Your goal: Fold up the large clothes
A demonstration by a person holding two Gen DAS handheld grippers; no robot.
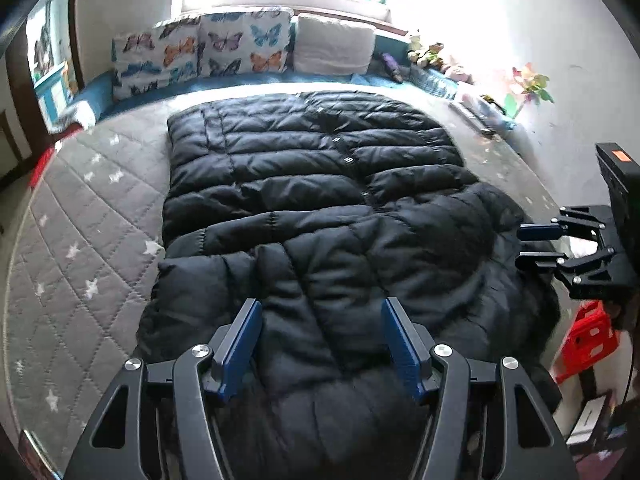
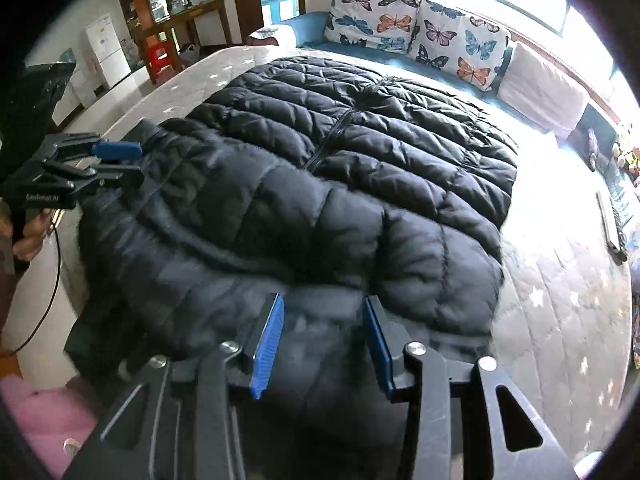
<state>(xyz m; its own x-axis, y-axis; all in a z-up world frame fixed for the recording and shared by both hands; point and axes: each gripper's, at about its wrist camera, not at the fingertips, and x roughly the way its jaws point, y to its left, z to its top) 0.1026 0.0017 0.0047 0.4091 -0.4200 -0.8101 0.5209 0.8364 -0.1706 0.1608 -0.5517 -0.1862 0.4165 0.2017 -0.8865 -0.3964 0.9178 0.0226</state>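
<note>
On the bed (image 1: 80,208), the black down coat (image 1: 312,184) lies spread; both tools, left tool (image 1: 320,312) and right tool (image 2: 324,312), are held spread, empty. The near hem should be pinched evenly and folded forward.

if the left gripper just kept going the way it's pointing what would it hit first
Most likely the black puffer coat: the left gripper has its jaws open and angles down over the coat's near, bunched end on the quilted mattress. Exact depth is hard to judge.
</note>
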